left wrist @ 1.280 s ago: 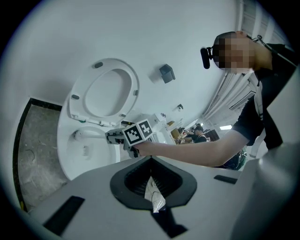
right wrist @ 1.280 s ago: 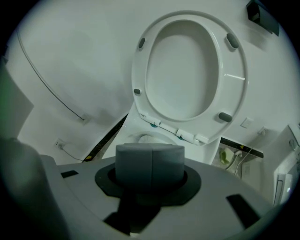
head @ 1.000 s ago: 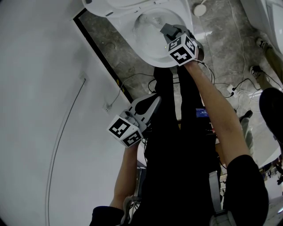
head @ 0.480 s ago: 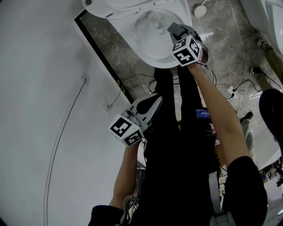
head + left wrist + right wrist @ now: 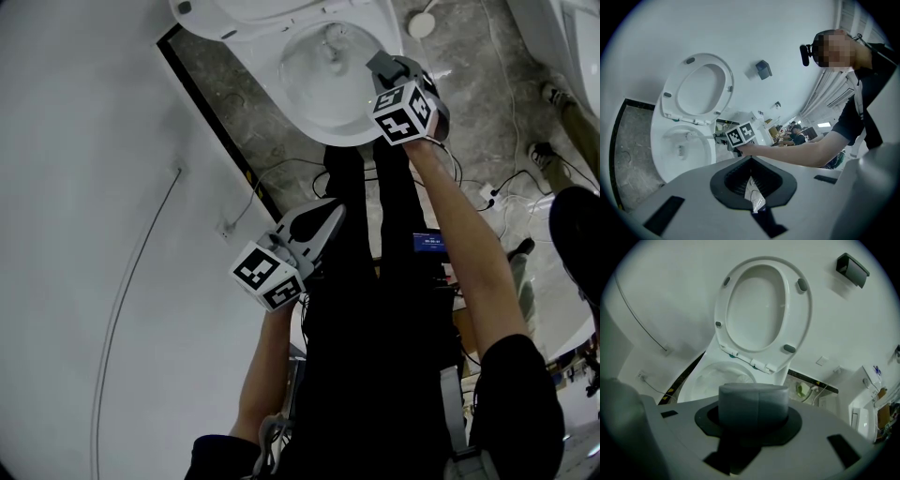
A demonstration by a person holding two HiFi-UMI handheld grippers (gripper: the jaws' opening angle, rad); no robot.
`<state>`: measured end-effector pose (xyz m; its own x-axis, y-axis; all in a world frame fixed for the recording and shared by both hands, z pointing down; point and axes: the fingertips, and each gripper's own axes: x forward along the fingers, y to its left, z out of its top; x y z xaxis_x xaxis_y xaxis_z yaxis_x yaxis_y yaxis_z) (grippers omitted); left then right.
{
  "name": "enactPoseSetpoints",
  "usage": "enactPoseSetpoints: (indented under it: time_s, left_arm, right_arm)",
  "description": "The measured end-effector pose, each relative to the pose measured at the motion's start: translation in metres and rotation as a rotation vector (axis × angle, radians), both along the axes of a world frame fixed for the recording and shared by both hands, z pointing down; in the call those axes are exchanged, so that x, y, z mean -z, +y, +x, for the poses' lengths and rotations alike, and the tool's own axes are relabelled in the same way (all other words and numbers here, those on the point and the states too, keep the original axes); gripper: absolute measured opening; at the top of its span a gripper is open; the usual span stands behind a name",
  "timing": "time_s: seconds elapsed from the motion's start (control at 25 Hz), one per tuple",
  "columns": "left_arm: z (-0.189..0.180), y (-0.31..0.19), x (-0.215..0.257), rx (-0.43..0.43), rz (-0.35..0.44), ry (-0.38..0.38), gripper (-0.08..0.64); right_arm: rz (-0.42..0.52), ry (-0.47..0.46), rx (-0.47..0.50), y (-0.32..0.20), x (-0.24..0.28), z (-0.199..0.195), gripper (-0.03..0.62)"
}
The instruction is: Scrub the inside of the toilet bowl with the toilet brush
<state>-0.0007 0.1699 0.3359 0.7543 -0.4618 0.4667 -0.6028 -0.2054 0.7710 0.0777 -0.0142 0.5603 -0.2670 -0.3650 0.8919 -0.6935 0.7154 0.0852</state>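
Toilet bowl (image 5: 319, 117), white, seat (image 5: 761, 305) raised: holds the head of the toilet brush (image 5: 690, 135). Right claw (image 5: 382, 66): clamped on the brush's grey handle, at the bowl's rim. Left claw (image 5: 752, 187): closed, small white scrap (image 5: 754, 197) pinched between its tips, well apart from the bowl.

left gripper (image 5: 751, 185) jaws pinched on a white scrap (image 5: 755, 200), right gripper (image 5: 723, 138) holding toilet brush (image 5: 699, 136) over toilet bowl (image 5: 658, 157)
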Motion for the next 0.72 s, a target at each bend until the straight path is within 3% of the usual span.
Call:
enactPoseSetpoints:
  time_s: [0.72]
  left_arm:
    - [0.001, 0.001, -0.002, 0.010, 0.008, 0.008, 0.011]
  right_arm:
    - [-0.034, 0.052, -0.035, 0.025, 0.013, 0.052, 0.163]
